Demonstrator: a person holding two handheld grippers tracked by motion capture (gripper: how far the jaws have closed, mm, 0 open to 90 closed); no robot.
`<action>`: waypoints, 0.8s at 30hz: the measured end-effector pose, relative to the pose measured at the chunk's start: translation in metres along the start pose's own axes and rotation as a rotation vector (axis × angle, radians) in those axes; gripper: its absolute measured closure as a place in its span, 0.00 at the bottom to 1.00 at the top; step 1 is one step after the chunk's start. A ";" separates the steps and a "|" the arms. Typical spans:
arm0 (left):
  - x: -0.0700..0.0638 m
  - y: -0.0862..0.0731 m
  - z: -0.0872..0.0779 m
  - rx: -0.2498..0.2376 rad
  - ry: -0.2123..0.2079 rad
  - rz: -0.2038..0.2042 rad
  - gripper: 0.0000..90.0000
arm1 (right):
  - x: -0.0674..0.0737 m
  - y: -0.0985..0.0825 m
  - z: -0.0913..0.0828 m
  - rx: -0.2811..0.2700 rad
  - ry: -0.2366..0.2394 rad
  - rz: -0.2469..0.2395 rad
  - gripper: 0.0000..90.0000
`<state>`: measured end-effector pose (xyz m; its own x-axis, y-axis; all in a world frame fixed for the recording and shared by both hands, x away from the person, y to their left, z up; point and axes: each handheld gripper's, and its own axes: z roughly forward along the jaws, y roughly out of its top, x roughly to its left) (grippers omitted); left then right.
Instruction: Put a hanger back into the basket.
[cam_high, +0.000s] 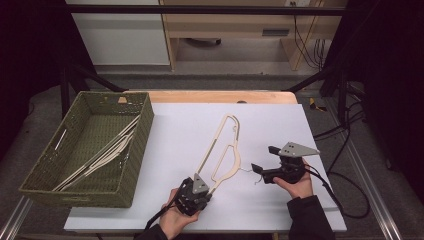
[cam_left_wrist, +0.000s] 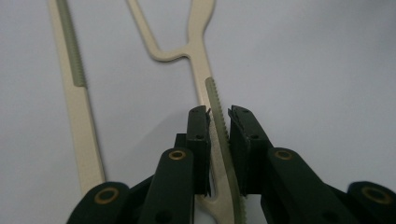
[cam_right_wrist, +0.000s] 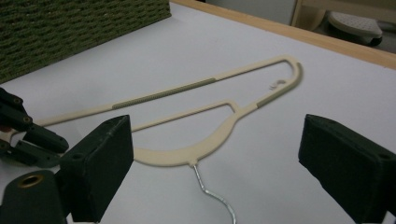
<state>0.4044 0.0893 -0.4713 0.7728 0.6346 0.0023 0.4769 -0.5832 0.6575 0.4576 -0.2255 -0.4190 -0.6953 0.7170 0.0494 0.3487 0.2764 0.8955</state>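
With my left gripper (cam_left_wrist: 218, 122) clamped on the cream hanger's (cam_high: 223, 150) arm, I lift level toward the woven basket (cam_high: 141, 150), my right gripper (cam_right_wrist: 215, 154) wide apart.

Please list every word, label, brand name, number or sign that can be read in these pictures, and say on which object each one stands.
No text can be read in these pictures.
Cream plastic clothes hanger with a metal hook: a small raised mark near its curved end, too small and blurred to read.
Green woven basket, white table top, left gripper, right gripper: no text on them.
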 end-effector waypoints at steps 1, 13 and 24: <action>0.002 -0.001 -0.001 -0.001 -0.005 0.002 0.87 | 0.001 -0.001 0.004 0.008 0.008 0.000 0.14; 0.016 -0.006 -0.007 0.015 -0.053 0.031 0.87 | 0.014 -0.026 0.048 0.166 0.029 -0.039 0.47; 0.016 -0.005 -0.010 -0.033 -0.043 0.024 0.81 | 0.020 -0.038 0.066 0.279 0.038 -0.048 0.80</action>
<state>0.4098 0.1076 -0.4669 0.8018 0.5975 -0.0136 0.4443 -0.5806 0.6822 0.4720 -0.1796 -0.4817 -0.7366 0.6756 0.0315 0.4706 0.4785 0.7413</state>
